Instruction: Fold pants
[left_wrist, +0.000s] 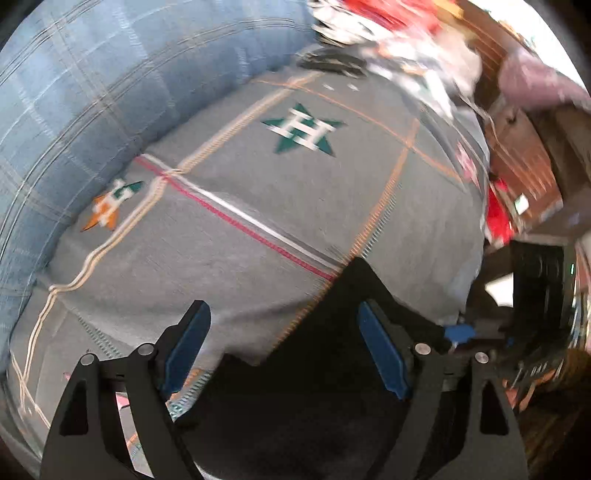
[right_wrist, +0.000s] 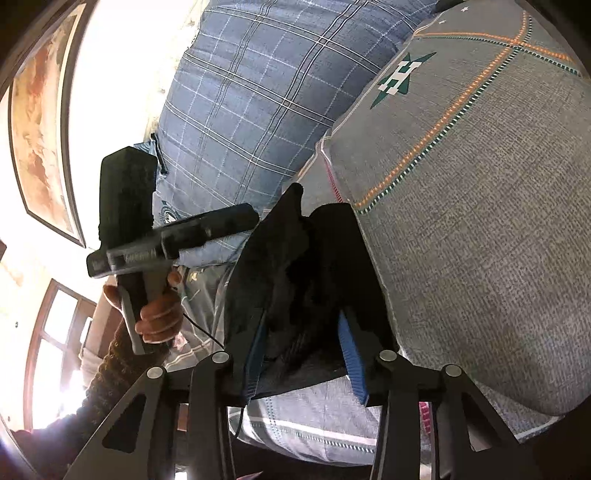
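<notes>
Pointing steeply down at the bed, the left gripper (left_wrist: 284, 354) is seen with its two blue pads (left_wrist: 188, 347) spread wide; black cloth lies below and between them, but neither pad is pressed against it. The black pants (left_wrist: 332, 387) fill the lower middle of the left wrist view, from about 5 o'clock to 7 o'clock, resting on a grey bedspread (left_wrist: 240, 221) crossed by orange, white and red stitched lines. A green star emblem (left_wrist: 303, 129) is printed on the spread at 12 o'clock of the gripper, and a smaller orange and green star (left_wrist: 110, 203) at 10 o'clock. A blue plaid pillow (left_wrist: 92, 92) is banked along the spread's far edge, from 9 o'clock round to 11 o'clock. Blurred red and white clutter (left_wrist: 388, 33) lies at 1 o'clock.

In the right wrist view the right gripper (right_wrist: 306, 328) is angled gently downward, and a bunched fold of the pants (right_wrist: 295, 266) is pinched between its blue pads (right_wrist: 352, 350), the cloth rising in a peak toward 12 o'clock. At 9 o'clock the left gripper (right_wrist: 229, 218) is held out level by a hand (right_wrist: 159, 314) wrapped round its grip, a dark knitted sleeve (right_wrist: 110, 369) running off toward 7 o'clock. The plaid pillow (right_wrist: 258, 92) is seen behind it at 11 o'clock, the bedspread (right_wrist: 480, 221) at 2 o'clock, and a framed picture (right_wrist: 40, 122) on the wall at 10 o'clock. The view beneath the pinched cloth is blocked by the pants themselves.
</notes>
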